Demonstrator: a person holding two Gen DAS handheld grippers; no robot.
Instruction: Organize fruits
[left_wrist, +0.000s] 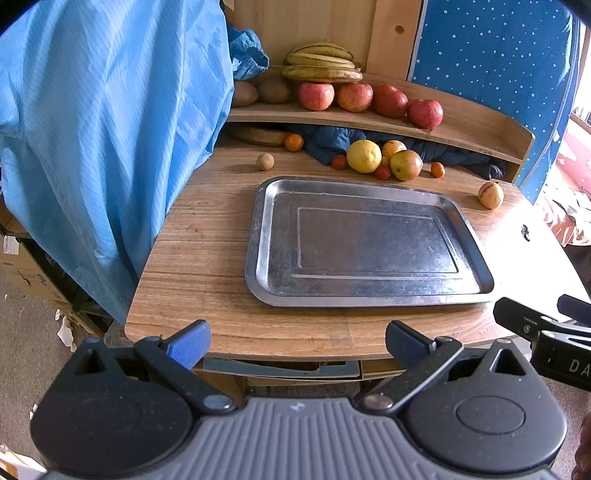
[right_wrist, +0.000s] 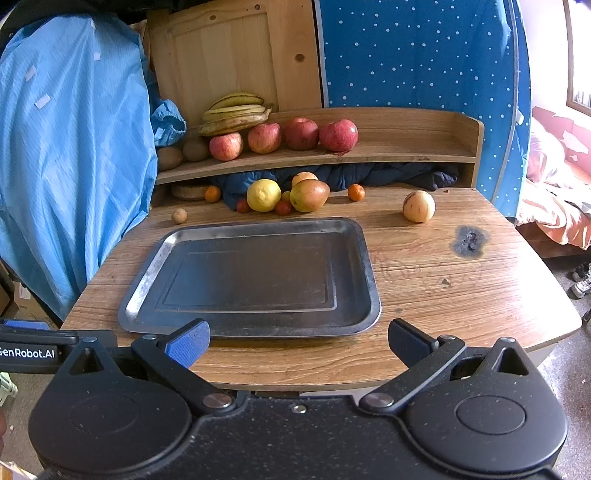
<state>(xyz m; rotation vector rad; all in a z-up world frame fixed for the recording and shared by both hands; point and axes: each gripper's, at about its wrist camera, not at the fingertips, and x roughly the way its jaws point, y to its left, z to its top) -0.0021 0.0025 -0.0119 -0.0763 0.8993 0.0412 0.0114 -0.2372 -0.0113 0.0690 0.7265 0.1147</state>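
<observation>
Both grippers hover at the near table edge, left gripper (left_wrist: 297, 341) and right gripper (right_wrist: 297, 341) spread wide, holding nothing. Metal tray (right_wrist: 147, 277) sits bare; lemon (right_wrist: 263, 195) and what looks like a mango (right_wrist: 308, 194) cluster just behind it.

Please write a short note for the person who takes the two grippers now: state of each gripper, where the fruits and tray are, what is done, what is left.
Left gripper: open, holds nothing, at the near edge of the table.
Right gripper: open, holds nothing, also at the near edge.
Tray: in the middle of the table, no fruit in it.
Shelf: bananas, four apples, brown fruits at its left end.
Table behind the tray: lemon, a cluster of small fruits around it, one pale round fruit apart to the right.
Done: nothing is on the tray yet.
Left: apparently all the sorting.
</observation>
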